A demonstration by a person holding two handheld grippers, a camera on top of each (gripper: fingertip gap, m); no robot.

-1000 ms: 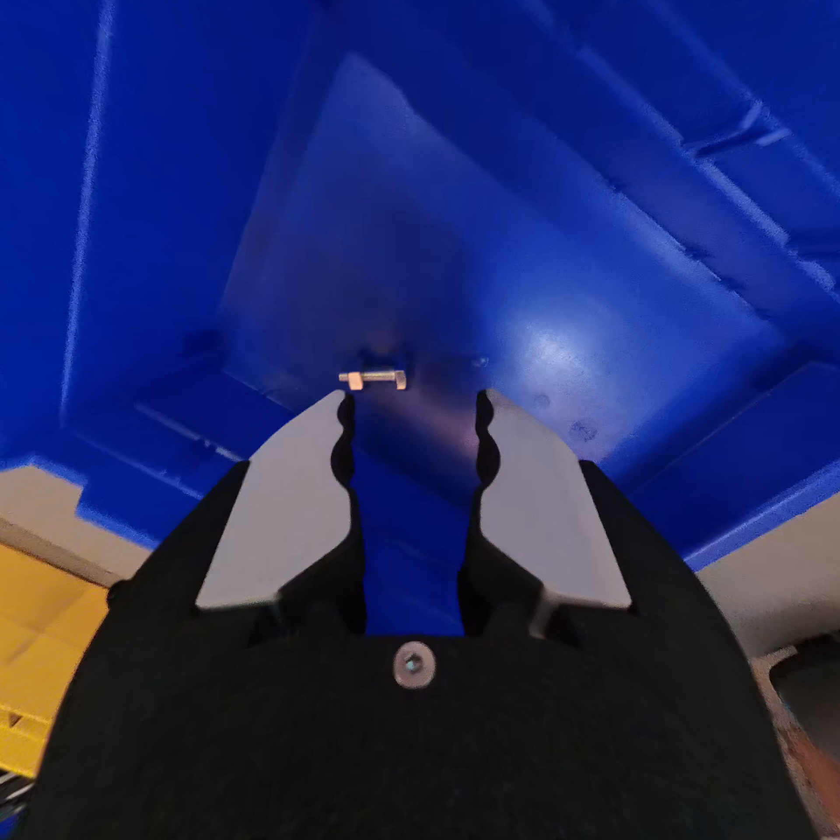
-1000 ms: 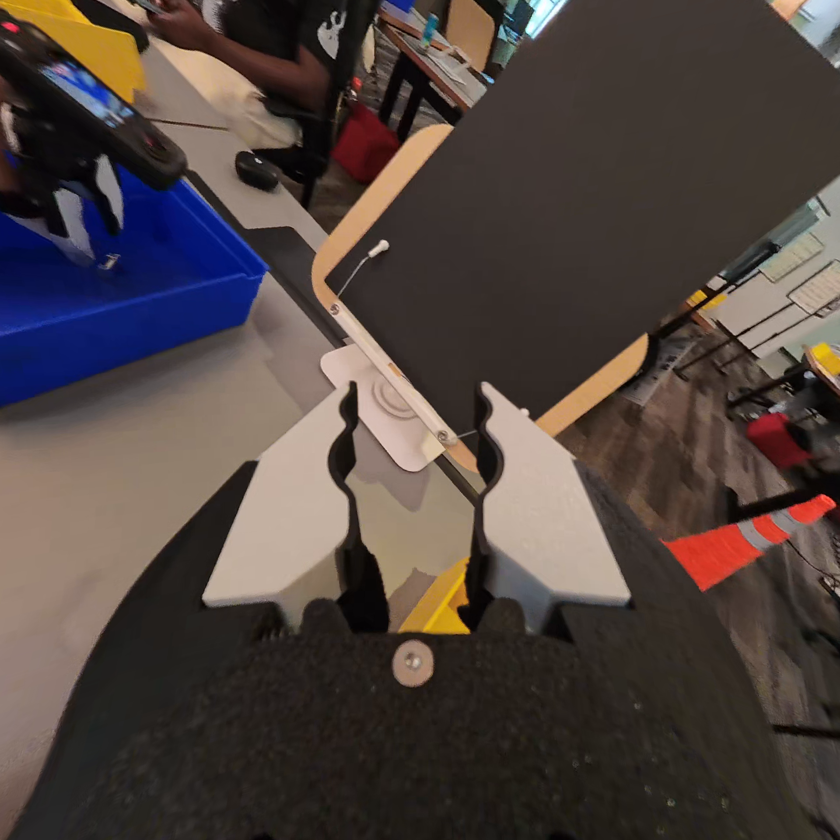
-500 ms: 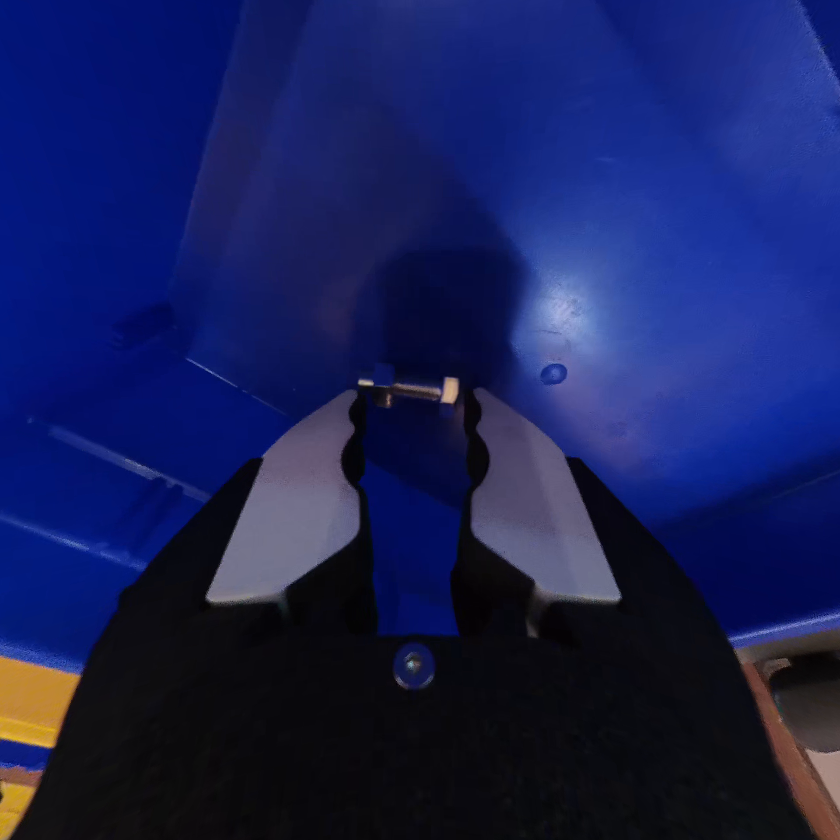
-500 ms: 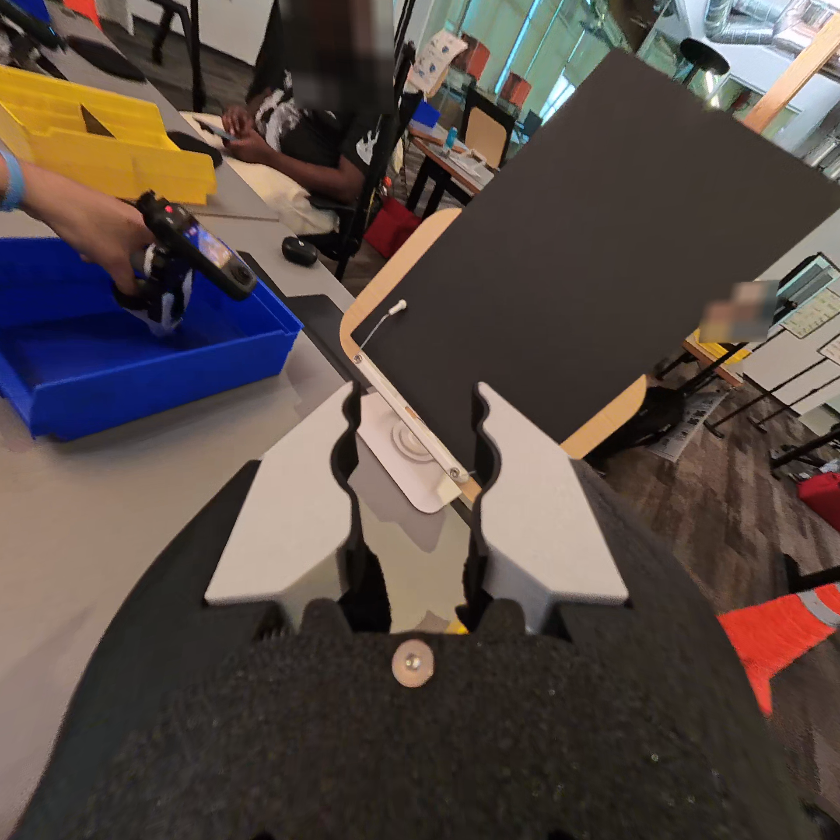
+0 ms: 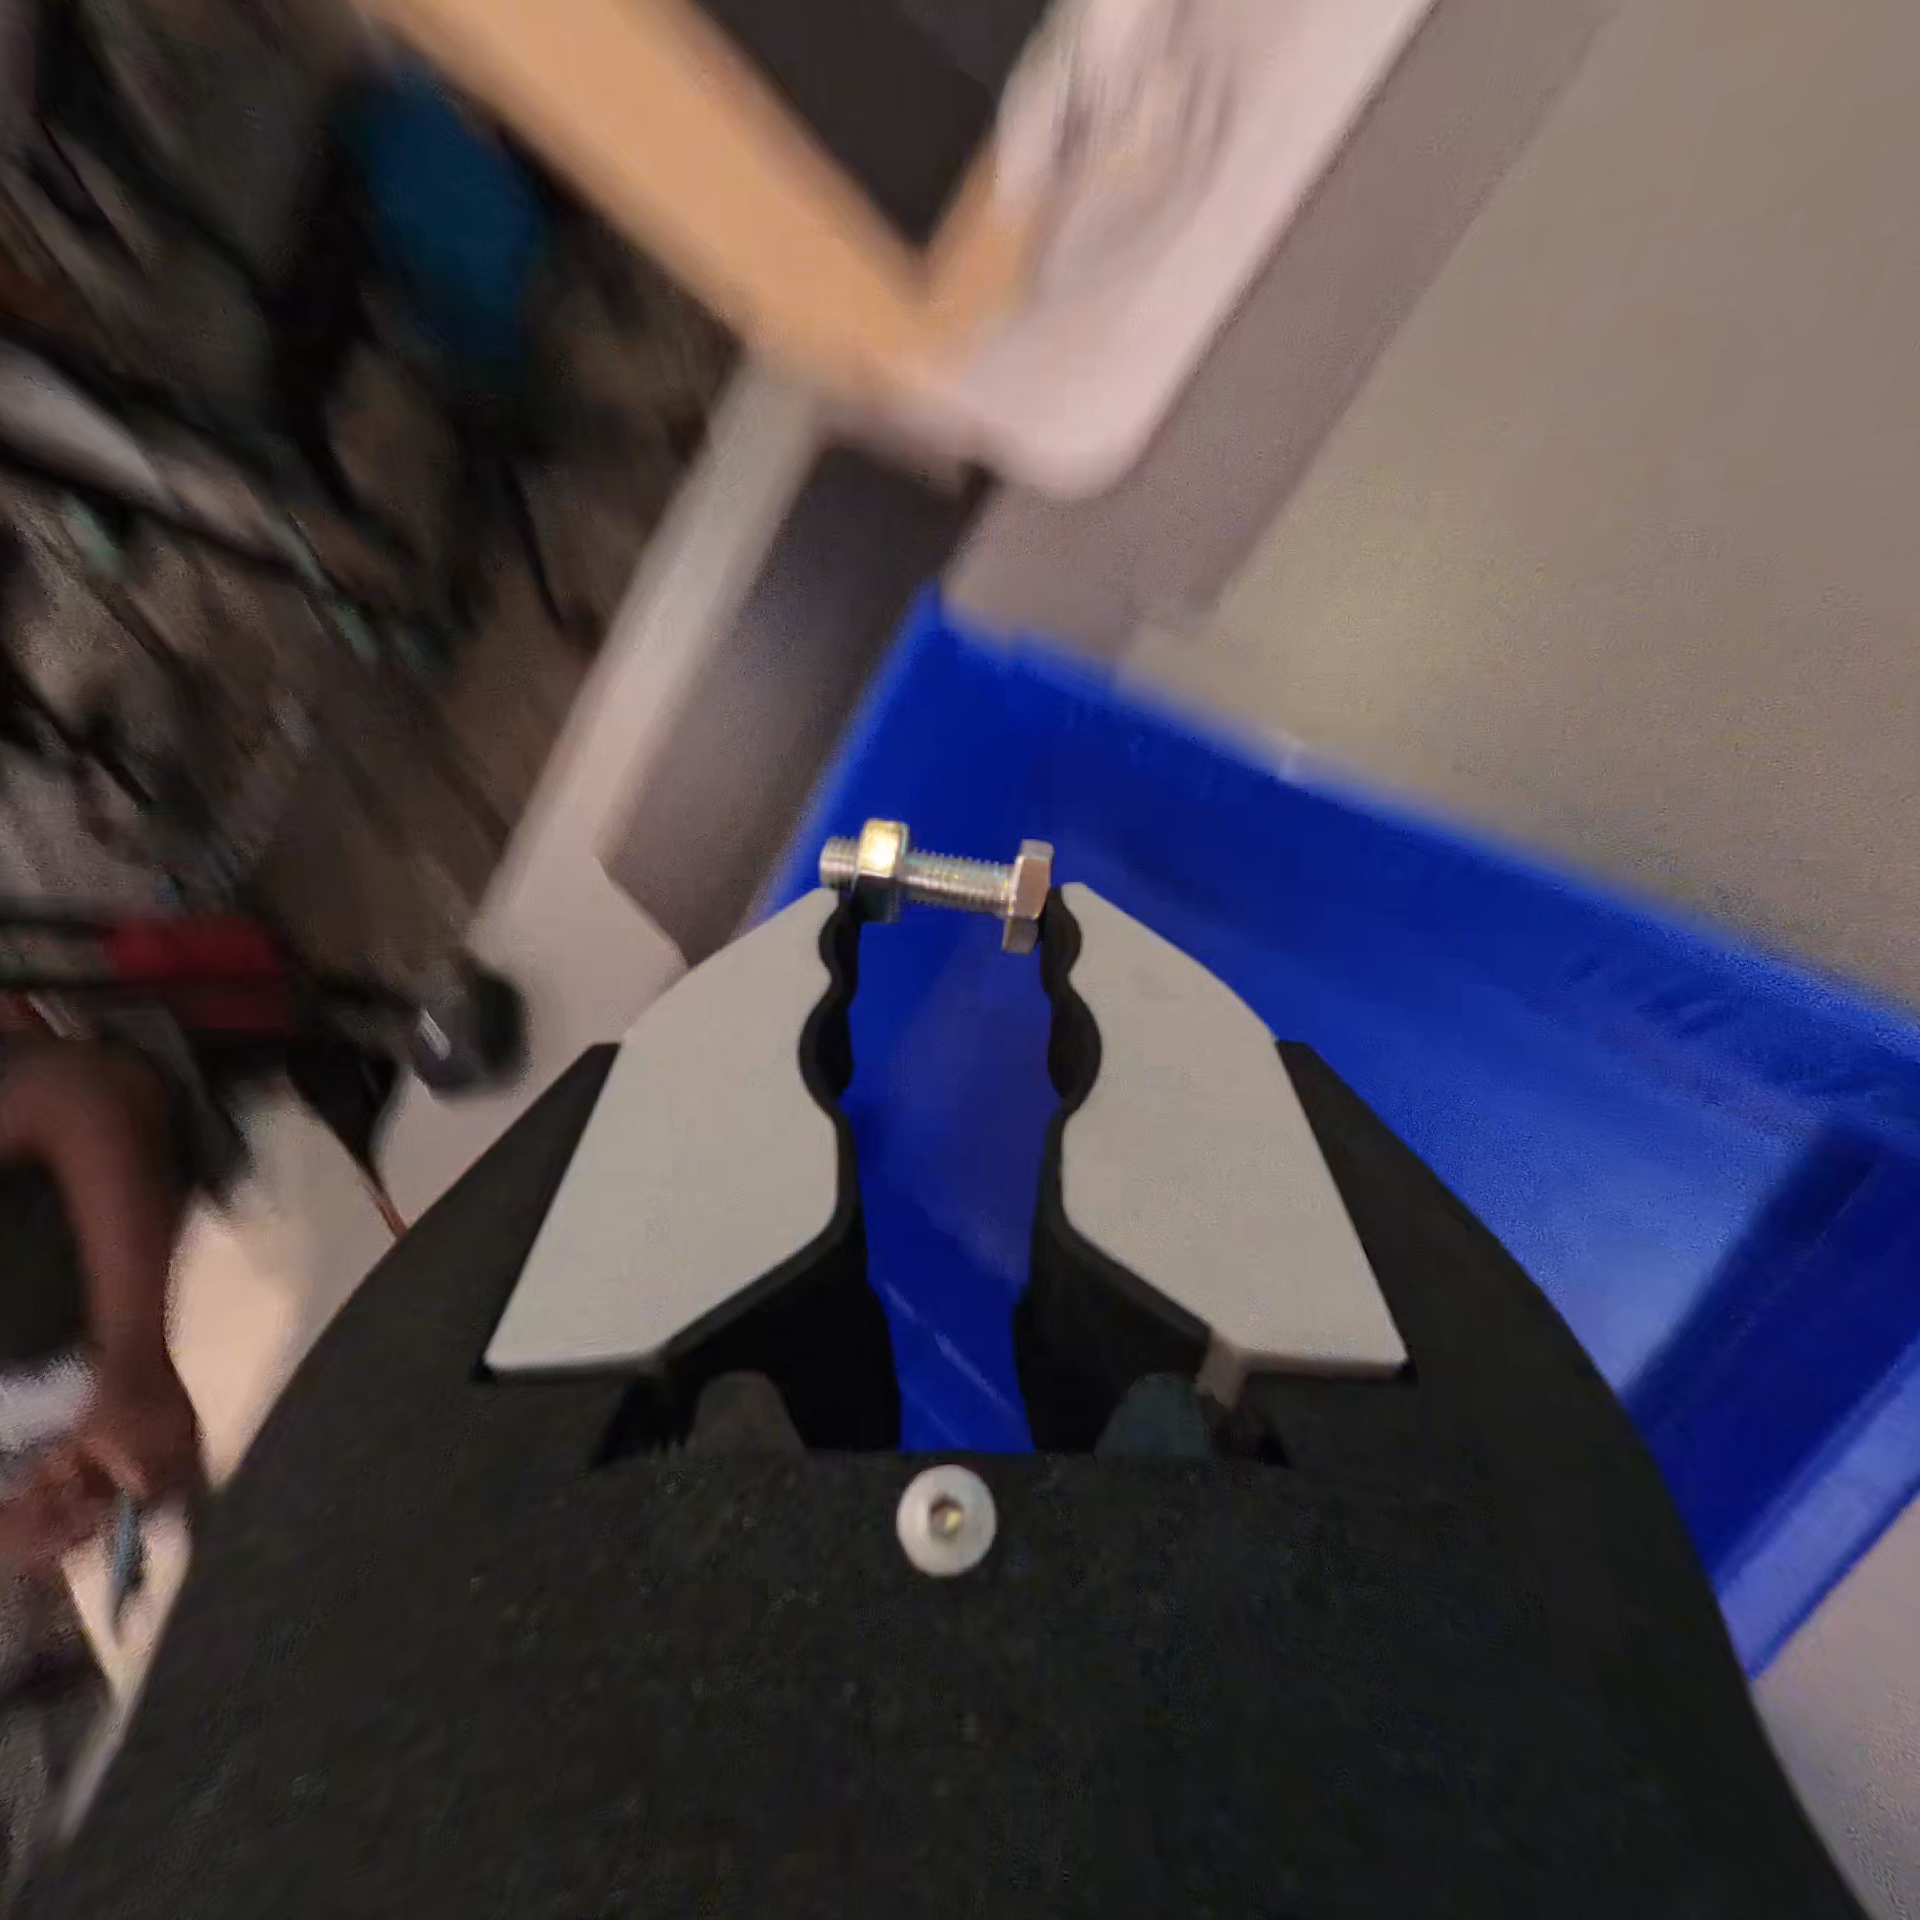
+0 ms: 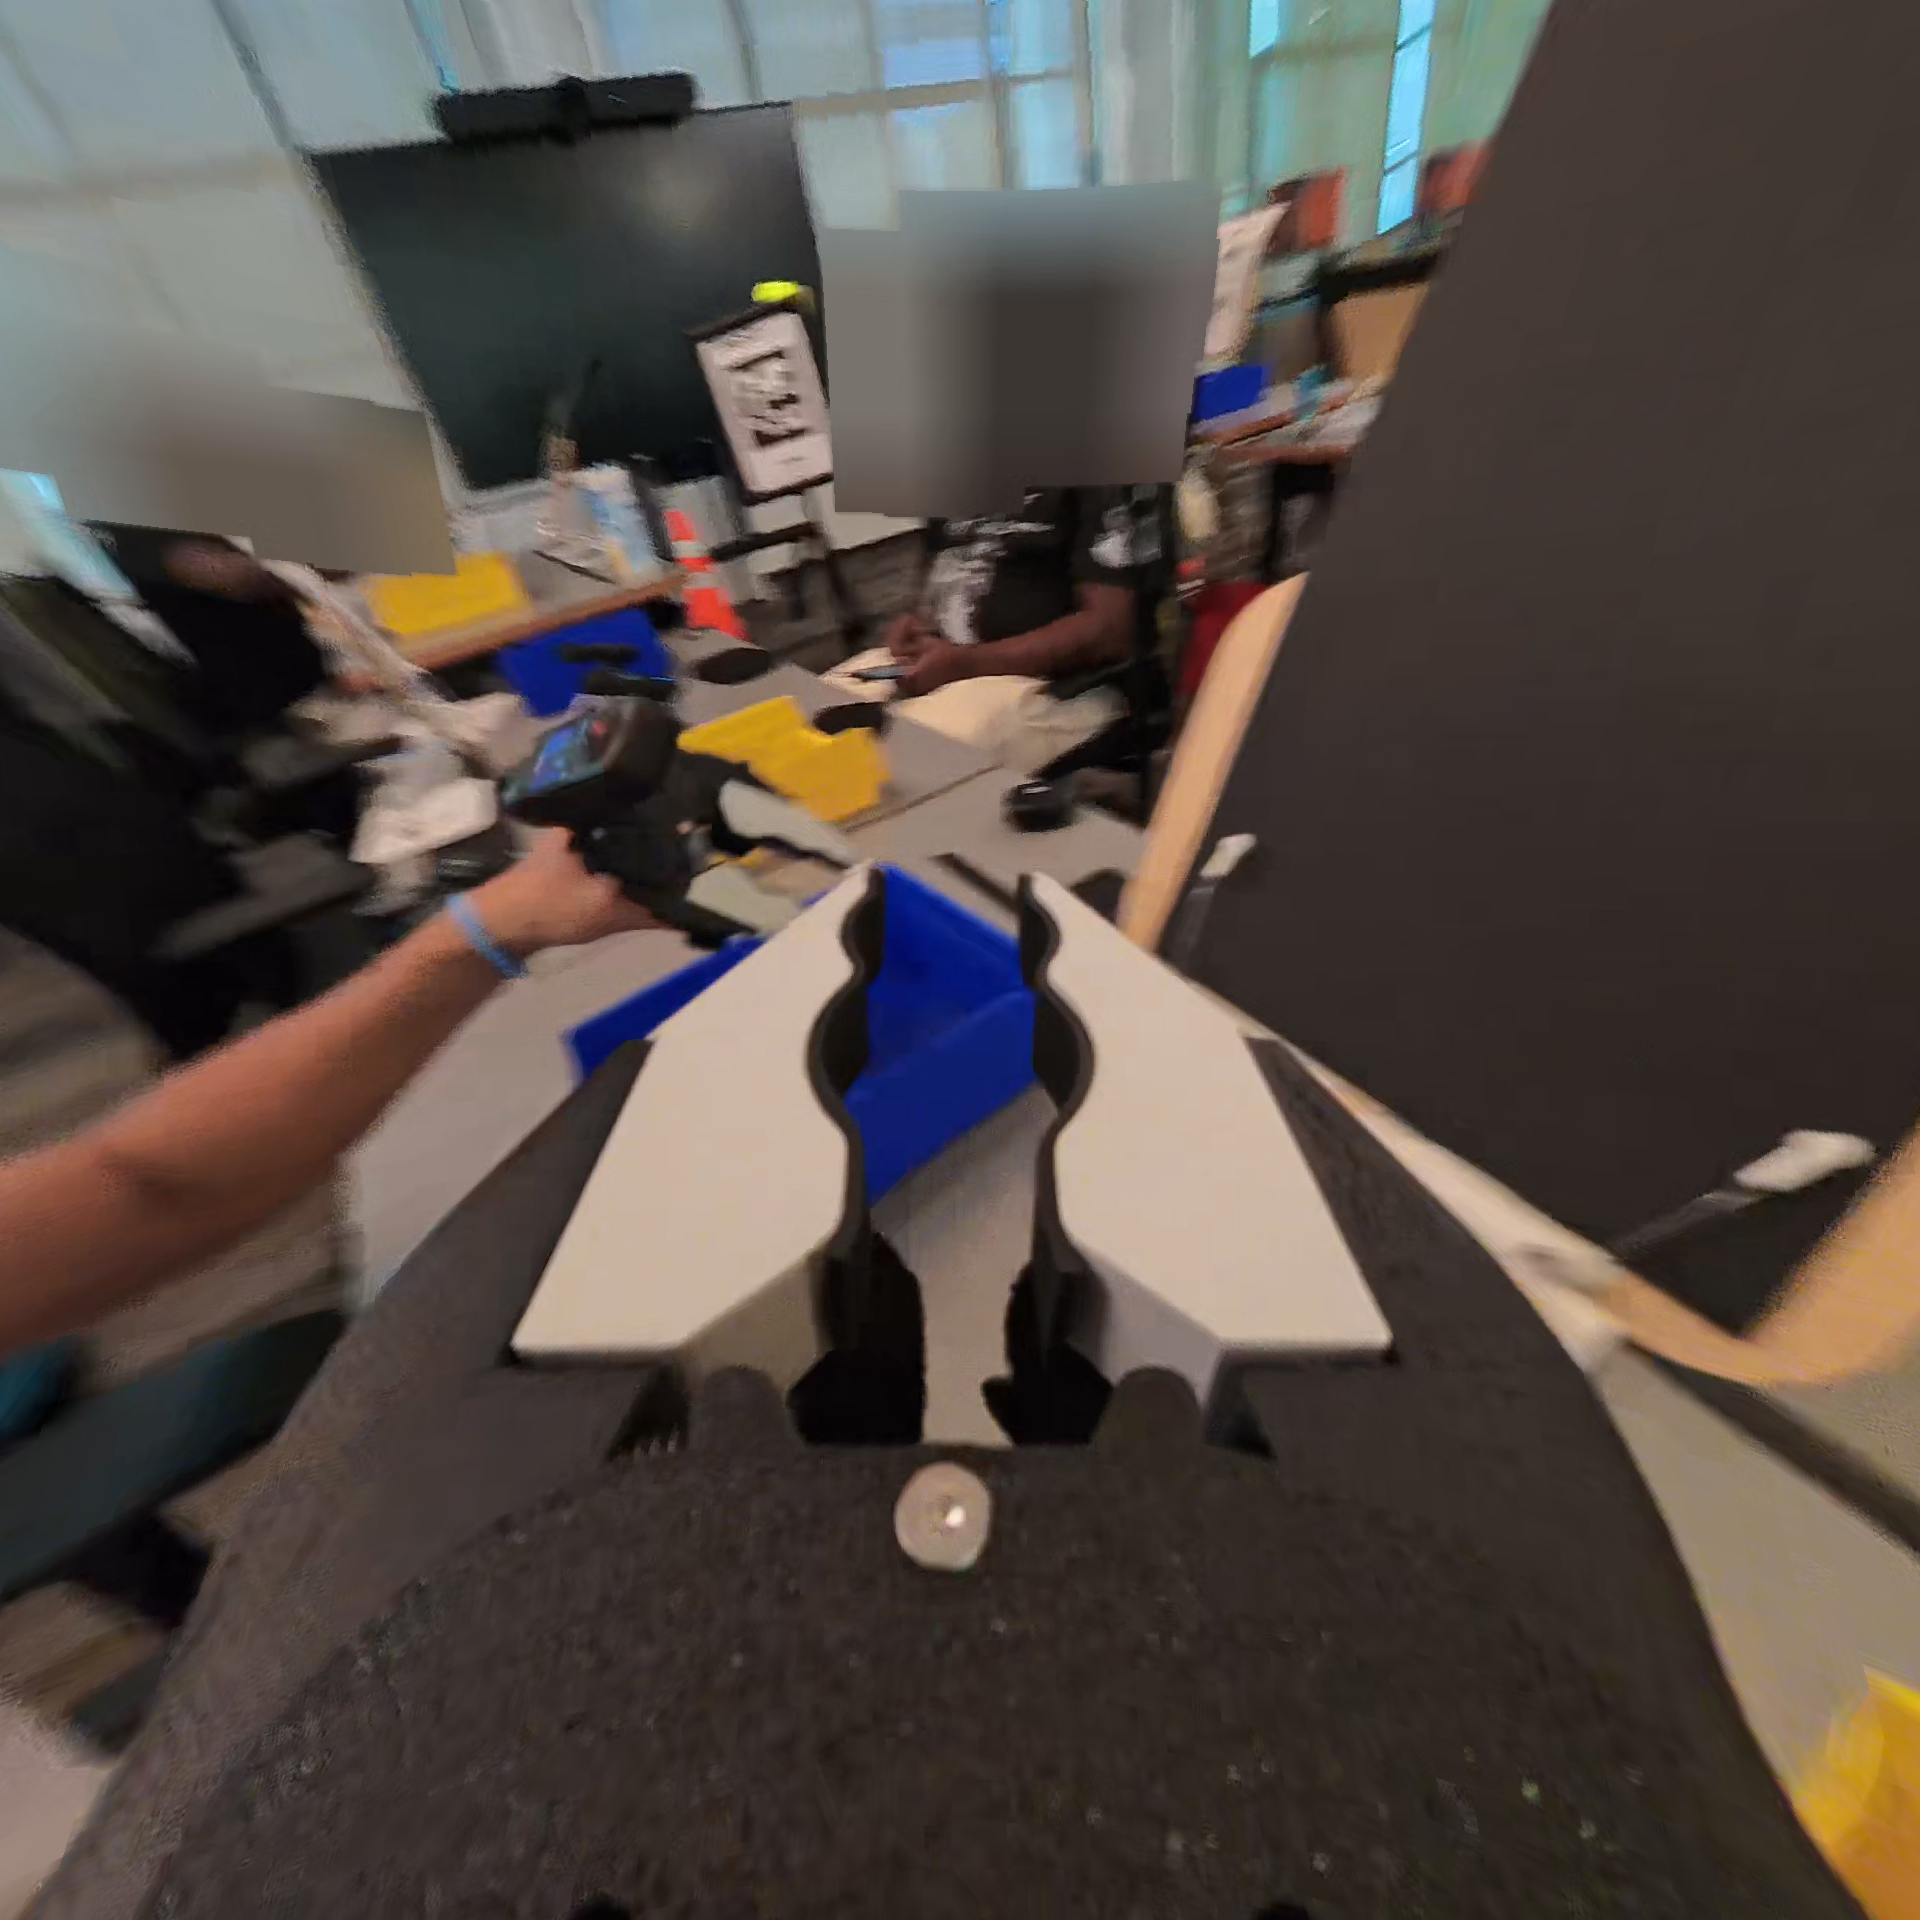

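My left gripper (image 5: pixel 948 906) is shut on a small silver bolt with a nut (image 5: pixel 937 881), held crosswise at its fingertips, above the blue plastic bin (image 5: pixel 1455 1018). In the right wrist view the left gripper's black body (image 6: pixel 634 790) shows held by a hand over the same blue bin (image 6: pixel 935 1029); its fingers are hidden there. My right gripper (image 6: pixel 948 902) is open and empty, raised above the grey table (image 6: pixel 956 1226), pointing toward the bin.
A large black board with a tan wooden edge (image 6: pixel 1558 623) stands on the right of the table. A yellow bin (image 6: pixel 800 753) lies beyond the blue one. A seated person (image 6: pixel 1039 644) and cluttered desks are farther back. A yellow object (image 6: pixel 1860 1766) shows at bottom right. Tip to tip, the grippers are about 35 cm apart.
My left gripper closed on the bolt on the bin floor and lifted it out above the bin. My right gripper swung up and left, from facing the black board to facing the bin.
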